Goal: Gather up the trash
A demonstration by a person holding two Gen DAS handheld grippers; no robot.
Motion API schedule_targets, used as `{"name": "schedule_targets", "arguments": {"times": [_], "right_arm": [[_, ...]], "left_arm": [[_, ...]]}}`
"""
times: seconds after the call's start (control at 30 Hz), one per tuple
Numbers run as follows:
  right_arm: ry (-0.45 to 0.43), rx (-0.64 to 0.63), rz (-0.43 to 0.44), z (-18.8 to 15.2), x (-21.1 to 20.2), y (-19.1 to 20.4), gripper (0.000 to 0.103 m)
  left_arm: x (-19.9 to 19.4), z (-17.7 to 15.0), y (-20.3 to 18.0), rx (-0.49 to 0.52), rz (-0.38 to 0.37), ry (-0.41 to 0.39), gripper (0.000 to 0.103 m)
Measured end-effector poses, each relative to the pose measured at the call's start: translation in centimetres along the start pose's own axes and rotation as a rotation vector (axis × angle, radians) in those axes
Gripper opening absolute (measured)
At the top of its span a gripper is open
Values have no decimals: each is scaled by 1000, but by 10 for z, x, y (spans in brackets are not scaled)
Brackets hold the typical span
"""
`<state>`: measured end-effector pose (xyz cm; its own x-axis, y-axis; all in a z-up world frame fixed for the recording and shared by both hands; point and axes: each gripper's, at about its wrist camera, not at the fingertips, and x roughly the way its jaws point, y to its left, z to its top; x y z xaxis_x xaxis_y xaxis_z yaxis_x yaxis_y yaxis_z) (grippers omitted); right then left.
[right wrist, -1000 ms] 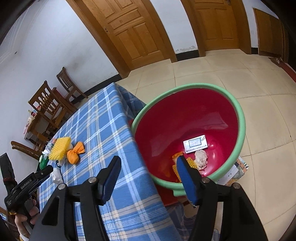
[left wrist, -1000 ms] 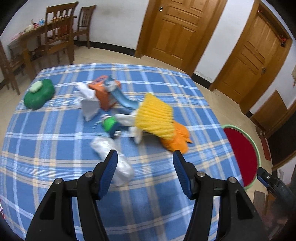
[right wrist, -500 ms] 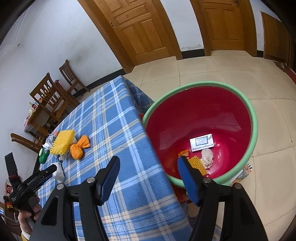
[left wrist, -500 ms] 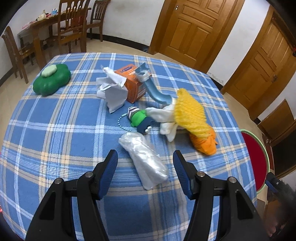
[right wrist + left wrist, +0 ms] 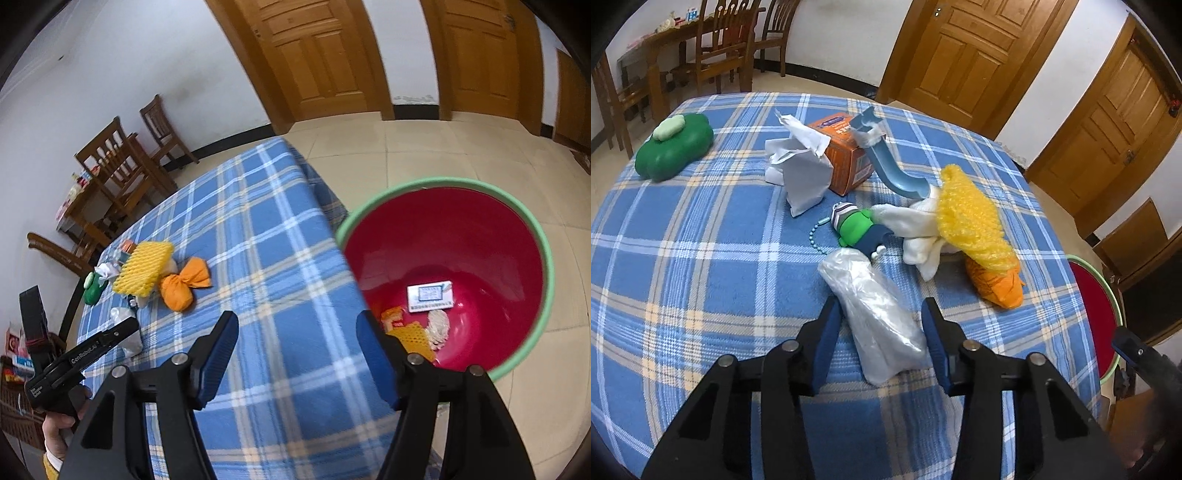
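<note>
The left gripper (image 5: 881, 325) has just been closing its jaws around the clear plastic bag (image 5: 875, 310), which lies between the blue pads on the blue plaid tablecloth (image 5: 701, 229); whether the pads already press it cannot be told. Just beyond the bag lie a green toy (image 5: 855, 227) and yellow foam netting (image 5: 971, 221). The right gripper (image 5: 295, 350) hangs spread and empty over the tablecloth's edge, beside the red basin (image 5: 461, 240).

Home dining room showing: panelled doors (image 5: 964, 55), tiled floor (image 5: 424, 147), wooden chairs (image 5: 727, 40), checked tablecloth (image 5: 701, 229).
</note>
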<state>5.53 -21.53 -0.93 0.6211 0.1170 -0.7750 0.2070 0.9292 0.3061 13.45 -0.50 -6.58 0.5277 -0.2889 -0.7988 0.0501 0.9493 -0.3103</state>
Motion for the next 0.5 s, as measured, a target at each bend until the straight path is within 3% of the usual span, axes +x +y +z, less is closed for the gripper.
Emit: {"name": "schedule_targets", "arguments": {"times": [0.27, 0.5], "right_arm": [[24, -76, 37, 10, 17, 30, 69], [70, -138, 80, 15, 40, 59, 70]], "left_arm": [[-4, 0, 5, -32, -31, 2, 40], [-24, 5, 16, -49, -11, -50, 40]]}}
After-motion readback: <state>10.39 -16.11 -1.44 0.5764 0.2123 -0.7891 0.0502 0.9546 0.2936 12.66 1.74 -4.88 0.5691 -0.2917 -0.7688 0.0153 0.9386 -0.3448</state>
